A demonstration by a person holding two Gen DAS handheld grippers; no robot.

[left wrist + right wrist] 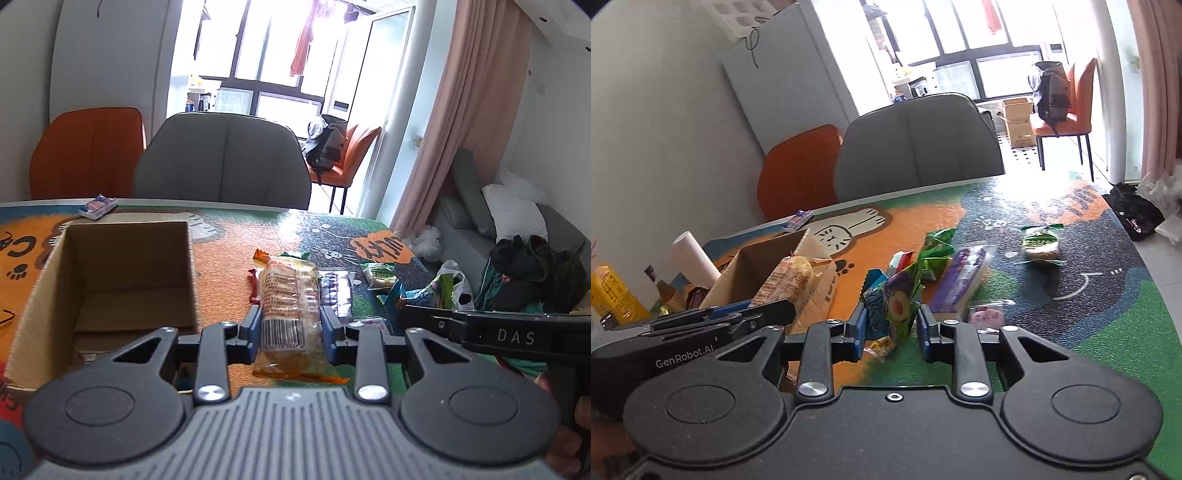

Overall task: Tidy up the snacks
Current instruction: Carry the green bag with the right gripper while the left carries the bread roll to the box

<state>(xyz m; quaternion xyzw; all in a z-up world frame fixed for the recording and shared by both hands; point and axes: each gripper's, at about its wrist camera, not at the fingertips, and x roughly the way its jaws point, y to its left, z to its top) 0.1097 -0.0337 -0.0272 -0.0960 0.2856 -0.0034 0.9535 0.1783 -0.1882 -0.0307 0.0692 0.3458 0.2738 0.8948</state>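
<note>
The left tool (291, 328) is clamped on an orange cracker pack (290, 295), low in the middle, right of the open cardboard box (122, 266). The right tool (892, 326) squeezes a green snack bag (901, 299) above the desk (1089, 314).

Strong daylight enters through the far windows (280, 55), which are blown out to white. Glare streaks the far right of the surface (1015, 192). Near parts sit in soft shadow. Fisheye bending curves walls and edges; corners vignette black. Focus is acceptable throughout.
</note>
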